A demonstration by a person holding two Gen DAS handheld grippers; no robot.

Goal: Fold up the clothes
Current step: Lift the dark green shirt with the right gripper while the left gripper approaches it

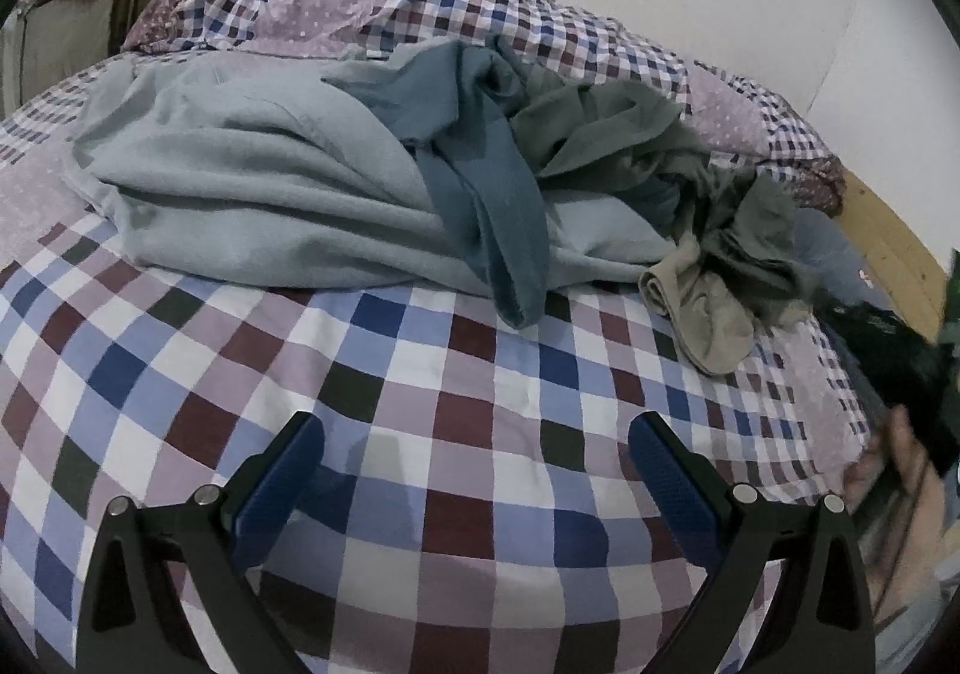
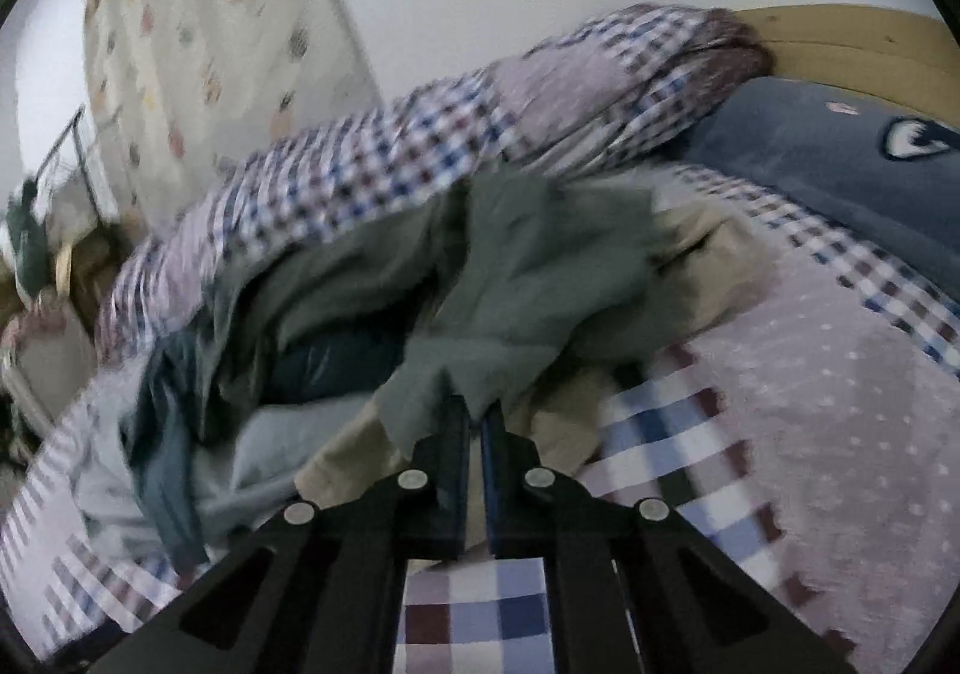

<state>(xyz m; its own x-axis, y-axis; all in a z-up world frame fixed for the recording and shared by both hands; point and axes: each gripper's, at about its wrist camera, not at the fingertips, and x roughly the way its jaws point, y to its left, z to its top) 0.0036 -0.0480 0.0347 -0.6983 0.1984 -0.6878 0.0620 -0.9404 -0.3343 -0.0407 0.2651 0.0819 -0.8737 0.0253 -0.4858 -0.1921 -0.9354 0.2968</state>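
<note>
Left wrist view: the left gripper (image 1: 477, 458) hovers with its blue-padded fingers (image 1: 282, 485) spread wide and nothing between them, above the checked bedspread (image 1: 420, 374). Ahead of the fingertips lies the heap of clothes: a pale blue garment (image 1: 240, 194) ahead and to the left, a darker teal garment (image 1: 498, 230) draped over it straight ahead, a grey-green garment (image 1: 600, 134) ahead and to the right, and a beige garment (image 1: 702, 320) nearest on the right. A folded quilt (image 1: 372, 8) in the same check lies beyond the heap. At the right edge a blurred hand (image 1: 894, 470) appears beside a dark object that cannot be made out.

Right wrist view (motion-blurred): the right gripper (image 2: 476, 416) has its fingers drawn nearly together, pinching an edge of the grey-green garment (image 2: 510, 278), which rises directly ahead of the tips. The beige garment (image 2: 708, 254) lies ahead to the right; the teal garment (image 2: 162, 434) and pale blue garment (image 2: 282, 434) lie to the left. A dark blue pillow (image 2: 840, 170) rests far ahead on the right, against a wooden headboard (image 2: 852, 38).
</note>
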